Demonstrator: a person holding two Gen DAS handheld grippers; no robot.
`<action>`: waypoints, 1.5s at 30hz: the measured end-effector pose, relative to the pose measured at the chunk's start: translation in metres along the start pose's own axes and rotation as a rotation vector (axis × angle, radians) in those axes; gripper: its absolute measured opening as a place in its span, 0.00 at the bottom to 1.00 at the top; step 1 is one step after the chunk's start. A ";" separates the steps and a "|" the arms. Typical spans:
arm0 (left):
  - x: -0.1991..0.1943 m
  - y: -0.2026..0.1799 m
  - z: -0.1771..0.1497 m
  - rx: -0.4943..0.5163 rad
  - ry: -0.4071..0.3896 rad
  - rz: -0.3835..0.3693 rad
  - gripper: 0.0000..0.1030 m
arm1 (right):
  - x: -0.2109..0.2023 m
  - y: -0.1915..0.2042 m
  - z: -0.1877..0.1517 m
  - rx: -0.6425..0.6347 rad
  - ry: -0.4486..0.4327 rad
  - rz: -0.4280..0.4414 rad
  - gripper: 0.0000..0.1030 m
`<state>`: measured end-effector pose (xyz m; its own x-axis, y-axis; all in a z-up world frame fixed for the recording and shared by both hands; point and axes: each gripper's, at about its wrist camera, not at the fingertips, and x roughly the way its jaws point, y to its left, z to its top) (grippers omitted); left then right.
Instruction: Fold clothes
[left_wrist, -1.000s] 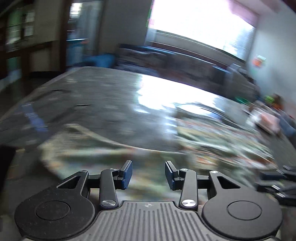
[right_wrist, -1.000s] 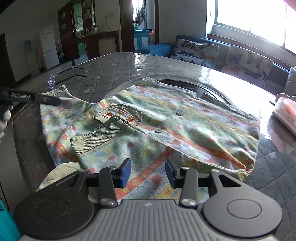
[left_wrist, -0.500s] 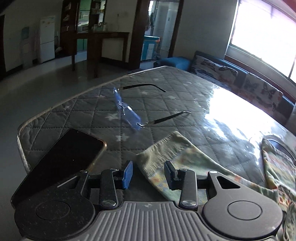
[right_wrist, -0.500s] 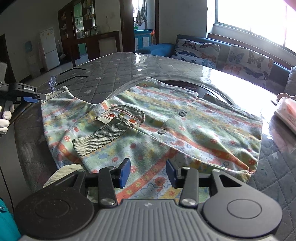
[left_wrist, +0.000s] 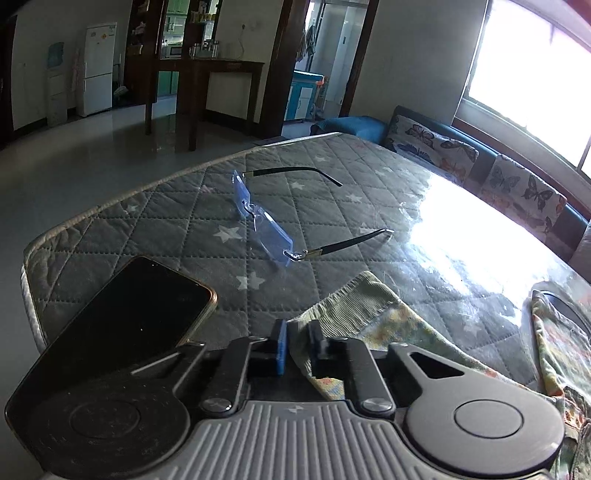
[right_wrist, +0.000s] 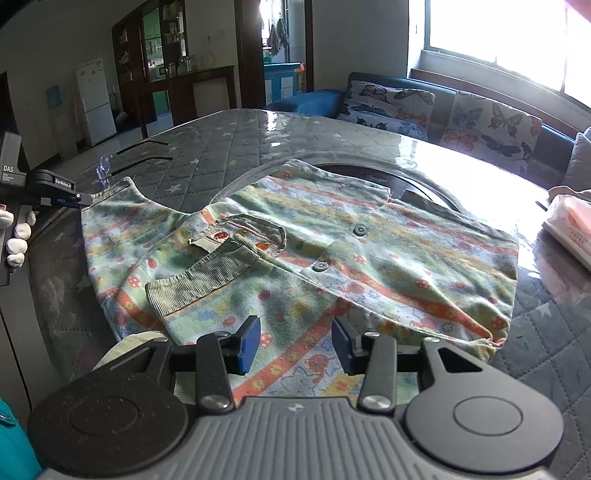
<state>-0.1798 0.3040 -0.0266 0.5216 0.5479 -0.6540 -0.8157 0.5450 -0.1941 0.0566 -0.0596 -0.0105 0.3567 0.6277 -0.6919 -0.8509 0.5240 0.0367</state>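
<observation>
A child's patterned shirt (right_wrist: 332, 266) lies spread on the quilted grey table cover (right_wrist: 229, 147), its striped print of green, orange and yellow facing up, two round buttons showing along the front placket. One sleeve is folded across the chest of the shirt, so its ribbed cuff (right_wrist: 199, 280) rests on the body just left of the buttons. The other sleeve reaches away from the shirt's body toward the left edge of the table, and there the left gripper (left_wrist: 298, 345) is clenched on the ribbed cuff of that sleeve (left_wrist: 354, 306), the fabric pinched between its blue pads. In the right wrist view the same gripper (right_wrist: 70, 197) appears at the far left tip of the shirt, held by a white-gloved hand (right_wrist: 16, 236). The right gripper (right_wrist: 295, 345) hangs above the shirt's near hem with its fingers spread wide and nothing between them. Beyond the gripped cuff, away from the shirt, a pair of rimless glasses (left_wrist: 266, 225) sits open on the cover, and a dark phone (left_wrist: 125, 325) lies just left of the cuff. A pink packet (right_wrist: 570, 225) rests to the right of the shirt.
</observation>
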 end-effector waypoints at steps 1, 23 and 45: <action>-0.003 -0.001 0.000 0.003 -0.008 -0.007 0.07 | -0.002 -0.001 0.000 0.003 -0.005 -0.002 0.42; -0.139 -0.168 0.006 0.296 -0.067 -0.696 0.06 | -0.057 -0.045 -0.025 0.141 -0.142 -0.076 0.42; -0.131 -0.263 -0.092 0.588 0.201 -0.933 0.20 | -0.074 -0.074 -0.047 0.254 -0.157 -0.139 0.42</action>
<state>-0.0564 0.0308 0.0427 0.7740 -0.3154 -0.5491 0.1465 0.9328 -0.3292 0.0750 -0.1721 0.0037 0.5342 0.6109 -0.5843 -0.6737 0.7252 0.1424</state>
